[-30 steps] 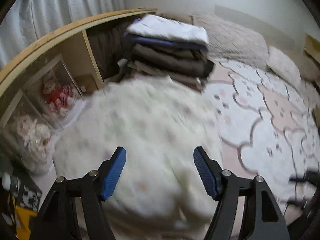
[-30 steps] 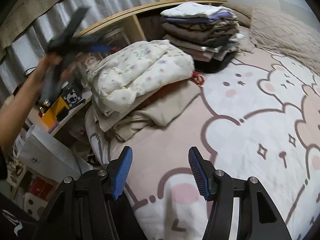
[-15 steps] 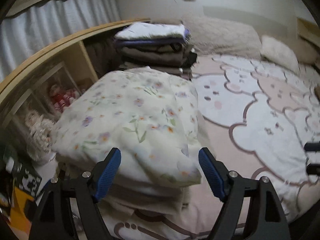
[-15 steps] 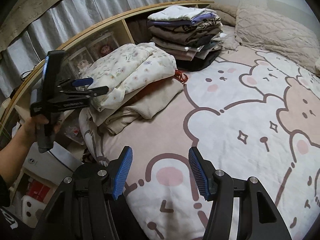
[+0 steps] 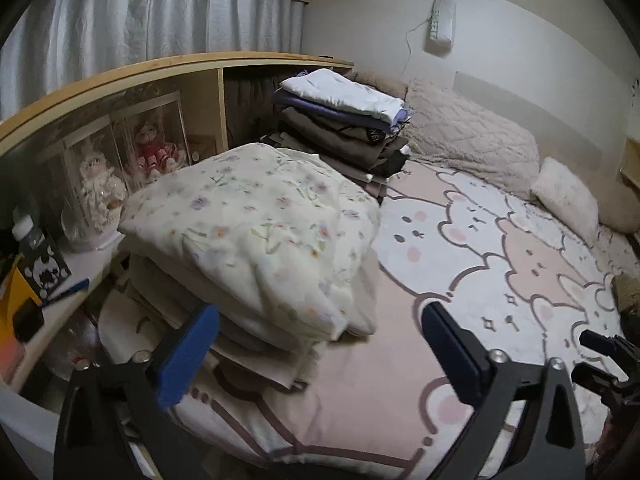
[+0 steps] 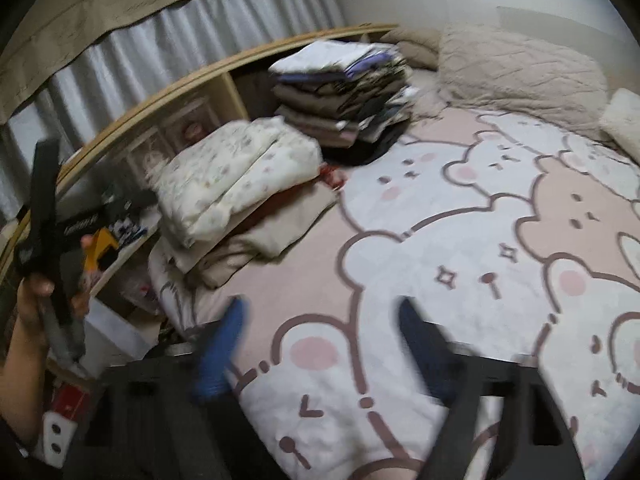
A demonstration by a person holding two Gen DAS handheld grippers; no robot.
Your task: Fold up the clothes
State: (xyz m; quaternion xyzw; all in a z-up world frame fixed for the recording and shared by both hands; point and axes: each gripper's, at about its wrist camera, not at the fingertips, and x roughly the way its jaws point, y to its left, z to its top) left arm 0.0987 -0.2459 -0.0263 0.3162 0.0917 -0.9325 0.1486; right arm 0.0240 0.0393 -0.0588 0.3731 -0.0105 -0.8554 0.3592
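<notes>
The left gripper [image 5: 320, 344] and right gripper [image 6: 320, 344], jaws just opened wide, hold nothing. The folded floral garment [image 5: 256, 232] tops a low pile at centre left, on the bear-print bedspread [image 5: 500, 248]. Behind it, upper centre, stands a taller stack of folded clothes [image 5: 340, 120].

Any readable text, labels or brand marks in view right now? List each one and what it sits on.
"NG": white letters, apparently the tail of a longer word, on a dark folded garment in the far stack of clothes.
White lettering on the left gripper body, seen from the right wrist: too blurred to read.
Black-and-white patterned box by the shelf: no legible words.
</notes>
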